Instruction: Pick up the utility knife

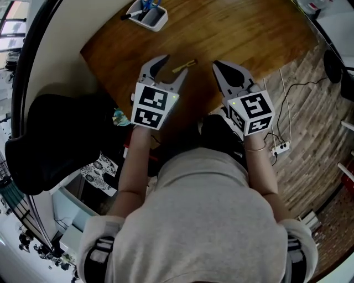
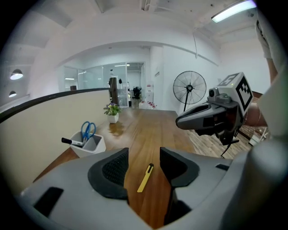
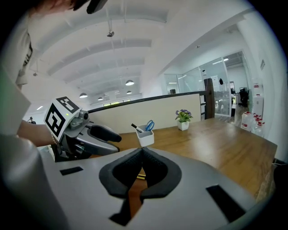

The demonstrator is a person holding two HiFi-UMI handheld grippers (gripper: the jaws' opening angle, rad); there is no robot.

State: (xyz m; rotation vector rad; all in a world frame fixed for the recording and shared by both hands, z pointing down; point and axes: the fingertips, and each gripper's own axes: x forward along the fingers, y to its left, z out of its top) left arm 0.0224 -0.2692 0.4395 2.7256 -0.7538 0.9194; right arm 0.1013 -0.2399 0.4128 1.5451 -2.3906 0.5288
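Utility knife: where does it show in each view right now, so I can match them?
Head view: utility knife upper centre, on the table by the left claw.
Left gripper view: low centre, framed by the open left claw.
Right gripper view: just a yellow sliver beyond the shut right claw, probably it.
Shared landmark: white holder with blue scissors.

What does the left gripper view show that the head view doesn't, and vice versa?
Only the left gripper view: a standing fan and a potted plant. Only the head view: a black chair and a power strip on the floor. Both: the yellow utility knife lying on the wooden table, and the white holder with scissors.
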